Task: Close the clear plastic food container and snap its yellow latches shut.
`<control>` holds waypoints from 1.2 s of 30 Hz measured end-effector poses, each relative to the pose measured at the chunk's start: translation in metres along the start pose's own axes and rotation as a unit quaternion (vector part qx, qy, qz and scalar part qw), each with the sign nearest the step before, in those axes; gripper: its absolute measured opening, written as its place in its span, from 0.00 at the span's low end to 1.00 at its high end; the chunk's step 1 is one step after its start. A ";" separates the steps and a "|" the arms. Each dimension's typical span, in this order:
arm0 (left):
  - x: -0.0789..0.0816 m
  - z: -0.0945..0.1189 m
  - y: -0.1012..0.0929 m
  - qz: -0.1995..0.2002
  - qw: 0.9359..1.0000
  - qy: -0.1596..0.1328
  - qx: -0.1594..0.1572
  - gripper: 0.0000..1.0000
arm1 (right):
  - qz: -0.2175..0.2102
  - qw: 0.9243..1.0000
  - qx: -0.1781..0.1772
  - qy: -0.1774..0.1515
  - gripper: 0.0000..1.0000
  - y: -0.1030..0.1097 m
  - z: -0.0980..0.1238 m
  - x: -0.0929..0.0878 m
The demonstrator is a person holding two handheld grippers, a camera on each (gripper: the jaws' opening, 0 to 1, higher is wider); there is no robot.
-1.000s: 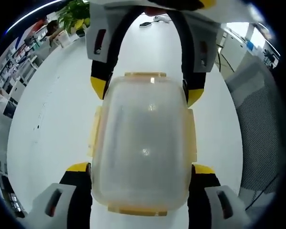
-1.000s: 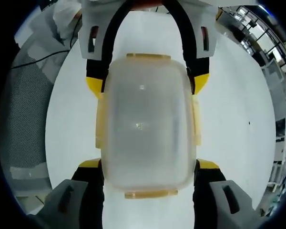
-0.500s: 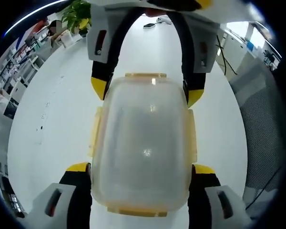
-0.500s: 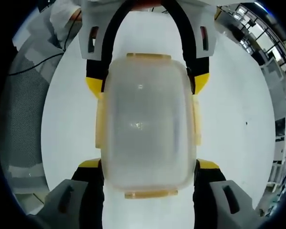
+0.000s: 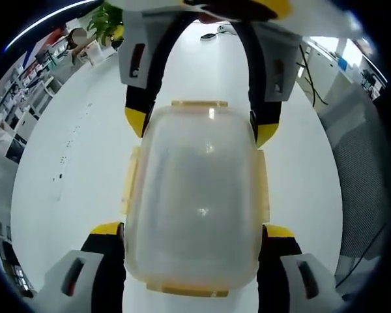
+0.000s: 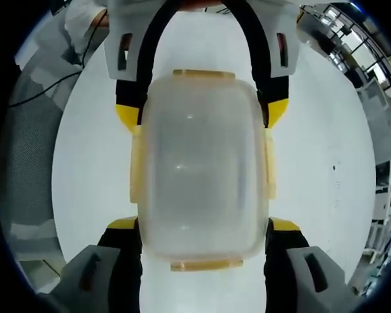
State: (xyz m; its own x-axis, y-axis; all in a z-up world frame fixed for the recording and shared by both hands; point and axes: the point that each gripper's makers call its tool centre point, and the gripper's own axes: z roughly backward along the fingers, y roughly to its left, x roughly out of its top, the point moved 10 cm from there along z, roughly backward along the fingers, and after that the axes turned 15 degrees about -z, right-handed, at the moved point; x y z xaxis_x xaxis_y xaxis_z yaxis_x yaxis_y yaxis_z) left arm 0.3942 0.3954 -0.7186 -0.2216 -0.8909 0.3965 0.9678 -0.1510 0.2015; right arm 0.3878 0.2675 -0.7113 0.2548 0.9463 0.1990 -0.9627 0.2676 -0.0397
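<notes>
In the left gripper view the left gripper [image 5: 194, 231] has its yellow-tipped fingers [image 5: 107, 229] pressed against the two long sides of the clear container [image 5: 195, 202], near the end closest to the camera. The right gripper view shows the same from the other end: the right gripper [image 6: 203, 225] pinches the container's near end between its fingers [image 6: 123, 224]. So each gripper clamps one end, and each appears at the far end of the other's view, arching over the box from above. The container sits between them over the white table [image 5: 72, 169], with its lid on. The yellow latches [image 5: 198, 103] at the ends and along the long sides look folded flat against the walls, though the fisheye blur leaves it unclear whether all are fully snapped. This reads as the closing squeeze on the side latches, late in the task. Next would be to check each latch and then ease both grips apart without dragging the box. Beyond lie a potted plant [image 5: 105, 19], a mesh chair [image 5: 365, 163], and shelving.
</notes>
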 end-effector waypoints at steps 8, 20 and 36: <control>0.000 -0.001 0.005 -0.008 1.000 0.002 0.001 0.82 | -0.011 1.000 -0.007 -0.004 0.75 -0.003 -0.001 0.000; -0.004 0.000 0.004 -0.005 1.000 -0.014 0.010 0.82 | -0.018 0.999 -0.011 -0.040 0.76 -0.001 0.000 -0.005; -0.011 0.007 -0.005 -0.024 0.996 -0.065 0.061 0.81 | -0.085 0.980 -0.025 -0.176 0.79 0.004 0.003 -0.024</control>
State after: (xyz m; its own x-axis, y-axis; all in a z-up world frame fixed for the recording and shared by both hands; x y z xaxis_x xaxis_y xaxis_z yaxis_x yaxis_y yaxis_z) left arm 0.3905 0.4088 -0.7180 -0.2888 -0.8199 0.4943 0.9356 -0.1322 0.3273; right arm 0.3779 0.2452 -0.7138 0.3549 0.7687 0.5321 -0.9013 0.4326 -0.0237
